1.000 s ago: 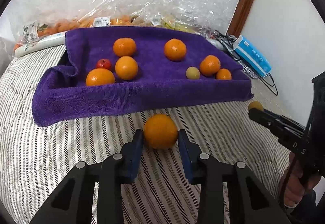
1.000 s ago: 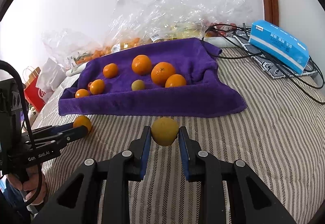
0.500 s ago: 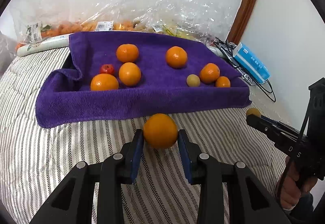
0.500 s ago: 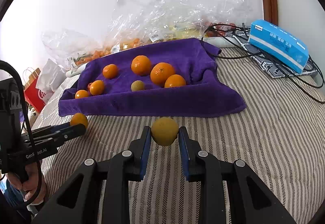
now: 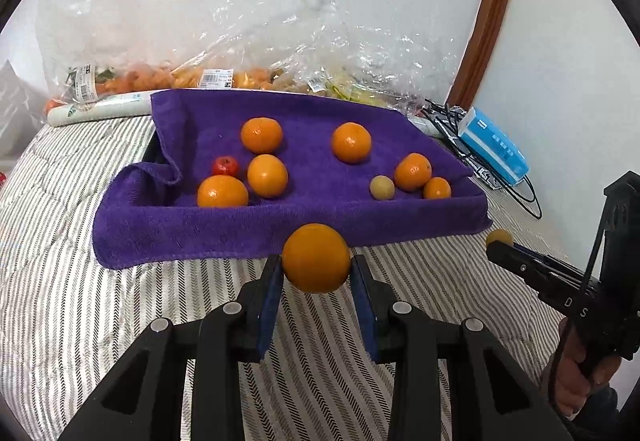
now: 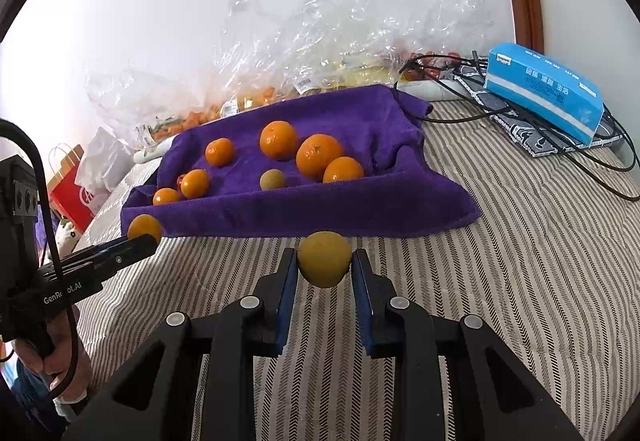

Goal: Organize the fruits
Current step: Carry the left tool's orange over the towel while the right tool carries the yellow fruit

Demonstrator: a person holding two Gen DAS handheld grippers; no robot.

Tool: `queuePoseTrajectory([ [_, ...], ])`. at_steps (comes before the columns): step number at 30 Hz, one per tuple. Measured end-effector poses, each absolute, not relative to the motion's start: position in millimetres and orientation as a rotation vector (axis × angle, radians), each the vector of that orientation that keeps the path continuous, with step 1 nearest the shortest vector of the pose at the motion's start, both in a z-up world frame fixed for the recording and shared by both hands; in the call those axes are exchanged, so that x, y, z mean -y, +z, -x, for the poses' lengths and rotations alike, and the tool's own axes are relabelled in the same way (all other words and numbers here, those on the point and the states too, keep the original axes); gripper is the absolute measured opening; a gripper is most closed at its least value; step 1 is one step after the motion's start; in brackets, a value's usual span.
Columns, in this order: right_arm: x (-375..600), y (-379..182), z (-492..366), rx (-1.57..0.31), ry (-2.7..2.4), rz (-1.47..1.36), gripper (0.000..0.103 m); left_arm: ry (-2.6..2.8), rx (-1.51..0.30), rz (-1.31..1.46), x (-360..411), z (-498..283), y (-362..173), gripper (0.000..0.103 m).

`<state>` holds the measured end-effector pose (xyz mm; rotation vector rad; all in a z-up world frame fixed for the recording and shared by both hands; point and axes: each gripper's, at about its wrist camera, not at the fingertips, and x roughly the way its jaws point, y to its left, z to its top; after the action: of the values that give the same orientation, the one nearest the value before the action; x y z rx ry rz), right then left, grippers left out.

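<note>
My left gripper (image 5: 316, 273) is shut on an orange (image 5: 316, 258), held above the striped bed just in front of the purple towel (image 5: 280, 217). My right gripper (image 6: 325, 268) is shut on a yellow fruit (image 6: 324, 259), also just in front of the towel (image 6: 320, 213). Several oranges, a small red fruit (image 5: 225, 166) and a small yellow-green fruit (image 5: 381, 187) lie on the towel. The right gripper with its yellow fruit (image 5: 499, 237) shows at the right of the left wrist view. The left gripper with its orange (image 6: 145, 227) shows at the left of the right wrist view.
Clear plastic bags of fruit (image 5: 240, 73) lie behind the towel against the wall. A blue box (image 6: 544, 91) and black cables (image 6: 560, 149) sit at the back right. A red paper bag (image 6: 70, 197) stands off the bed at the left.
Both grippers have risen a little and moved closer to the towel, each still holding its fruit. The fruits on the towel have not moved.
</note>
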<state>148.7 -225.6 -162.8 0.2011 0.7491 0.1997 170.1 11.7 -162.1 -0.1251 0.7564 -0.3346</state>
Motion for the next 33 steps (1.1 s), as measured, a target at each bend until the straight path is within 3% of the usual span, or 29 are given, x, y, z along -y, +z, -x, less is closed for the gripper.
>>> queuePoseTrajectory([
  [33,186.4,-92.6,-151.7,-0.638,0.214,-0.129,0.027,-0.202,-0.692,0.184,-44.6,-170.3,-137.5,0.033],
])
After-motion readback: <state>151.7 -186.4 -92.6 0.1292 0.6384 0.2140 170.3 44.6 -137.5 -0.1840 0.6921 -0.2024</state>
